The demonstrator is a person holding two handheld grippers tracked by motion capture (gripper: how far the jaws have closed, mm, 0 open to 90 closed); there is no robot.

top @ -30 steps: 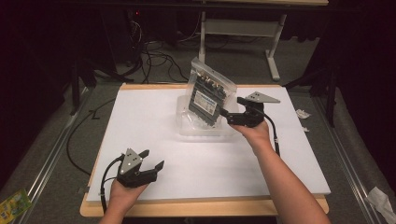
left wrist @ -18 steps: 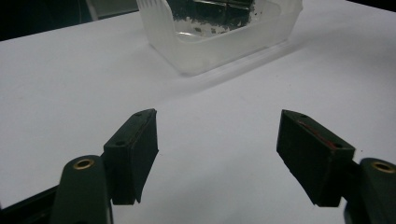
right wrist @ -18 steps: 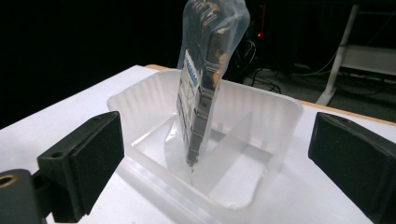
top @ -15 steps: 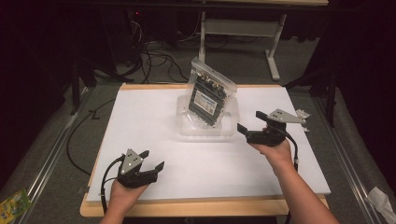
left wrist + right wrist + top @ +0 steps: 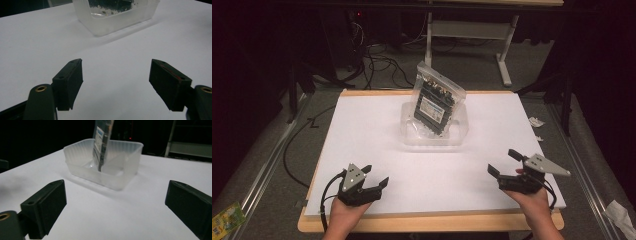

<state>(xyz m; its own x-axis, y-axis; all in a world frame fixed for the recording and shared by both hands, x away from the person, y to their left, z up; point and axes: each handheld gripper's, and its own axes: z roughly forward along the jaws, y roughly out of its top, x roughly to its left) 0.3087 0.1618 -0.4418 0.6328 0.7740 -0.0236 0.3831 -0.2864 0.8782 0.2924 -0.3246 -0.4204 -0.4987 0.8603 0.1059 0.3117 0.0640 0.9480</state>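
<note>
Both claws, left (image 5: 373, 182) and right (image 5: 503, 163), sit spread and empty, near edge of the surface (image 5: 362, 130). Bag (image 5: 434, 102) stands tilted in the tub (image 5: 432, 136). We'd rest, hands well apart from it.

Wooden table (image 5: 427, 223), light edge showing at the near side and along the far rim. A white board (image 5: 377, 135) covers nearly the whole top, its surface bare and matte in both gripper views. On the board, toward the far centre, sits a clear plastic tub (image 5: 434, 135) (image 5: 112, 20) (image 5: 120, 173), rectangular with rounded corners. Standing in it, tilted back, is a clear bag holding a dark flat part with a pale label (image 5: 435, 105) (image 5: 101, 142); its top rises well above the tub's rim. Below the table, grey floor (image 5: 272, 150) with black cables (image 5: 297, 145) at the left and scraps of paper (image 5: 534, 121) at the right.
</note>
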